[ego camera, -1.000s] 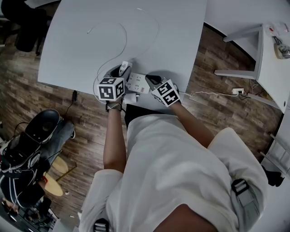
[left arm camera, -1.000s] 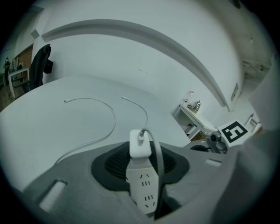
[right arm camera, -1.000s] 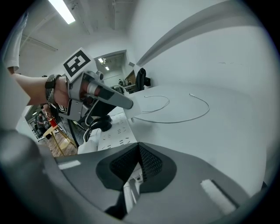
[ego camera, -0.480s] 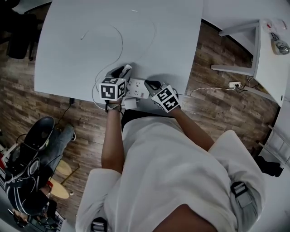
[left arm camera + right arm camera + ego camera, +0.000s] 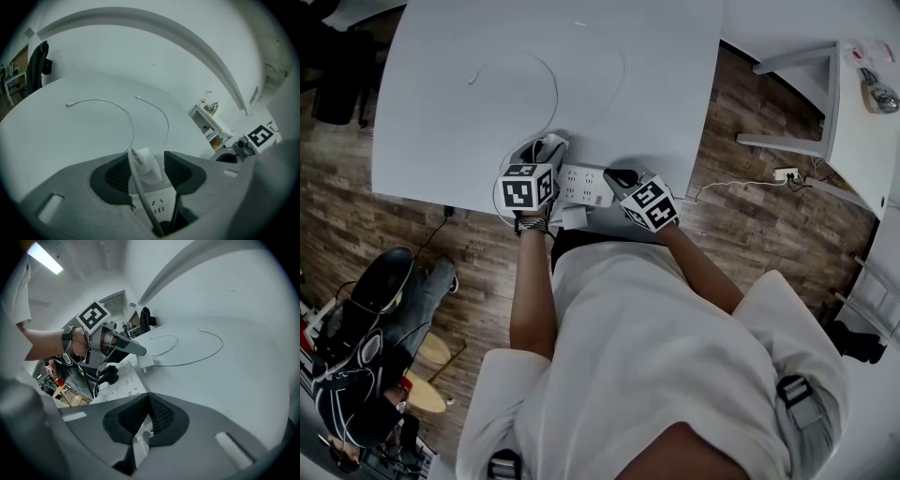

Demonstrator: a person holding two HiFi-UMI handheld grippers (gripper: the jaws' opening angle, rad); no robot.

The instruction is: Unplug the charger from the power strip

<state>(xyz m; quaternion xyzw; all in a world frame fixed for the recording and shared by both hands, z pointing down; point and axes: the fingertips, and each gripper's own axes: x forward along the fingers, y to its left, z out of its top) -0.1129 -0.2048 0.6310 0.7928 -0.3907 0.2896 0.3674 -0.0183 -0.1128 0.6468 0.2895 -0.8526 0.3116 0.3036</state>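
Note:
A white power strip (image 5: 586, 185) lies at the near edge of the white table (image 5: 469, 122). The white charger (image 5: 149, 166) is out of its sockets and sits just beyond the strip (image 5: 157, 204), its thin white cable (image 5: 131, 117) looping away over the table. My left gripper (image 5: 147, 158) straddles the charger with its jaws opening; a gap shows at the right pad. My right gripper (image 5: 149, 401) is shut, tips down at the strip's right end (image 5: 119, 380). The right gripper view shows the charger (image 5: 144, 361) at the tip of the left gripper (image 5: 140, 351).
A black plug (image 5: 108, 373) stays in the strip near the table edge. A second cable arc (image 5: 614, 66) lies further back on the table. A white side table (image 5: 853, 112) stands to the right and a black chair (image 5: 366, 300) at the lower left.
My left gripper has sunk a little toward the table and shifted left with the charger between its jaws. The right gripper has stayed at the strip's right end.

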